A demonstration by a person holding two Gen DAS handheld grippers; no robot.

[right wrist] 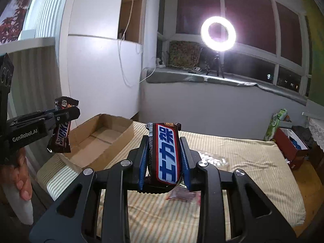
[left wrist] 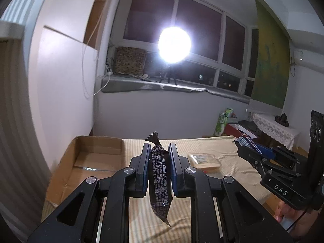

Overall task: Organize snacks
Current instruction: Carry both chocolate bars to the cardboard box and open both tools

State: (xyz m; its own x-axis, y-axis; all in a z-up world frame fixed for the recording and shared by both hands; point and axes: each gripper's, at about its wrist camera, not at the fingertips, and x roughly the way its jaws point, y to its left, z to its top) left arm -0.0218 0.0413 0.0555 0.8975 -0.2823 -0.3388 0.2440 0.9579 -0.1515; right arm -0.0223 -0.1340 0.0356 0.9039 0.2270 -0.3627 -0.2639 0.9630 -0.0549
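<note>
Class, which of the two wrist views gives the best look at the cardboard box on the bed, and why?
The right wrist view: the cardboard box lies unobstructed, showing its open top, inner floor and near wall. In the left wrist view the same box sits at the left, its near end cut off by the left hand-held gripper, which grips a snack bar.

Ahead of the claws, a lit ring light [right wrist: 218, 33] on a small tripod [right wrist: 217, 65] stands on a grey-padded windowsill [right wrist: 222, 81] under dark windows [right wrist: 249, 18]. White walls [left wrist: 60, 81] rise to the left. Far right stands a lace-covered table [left wrist: 273, 128].
</note>
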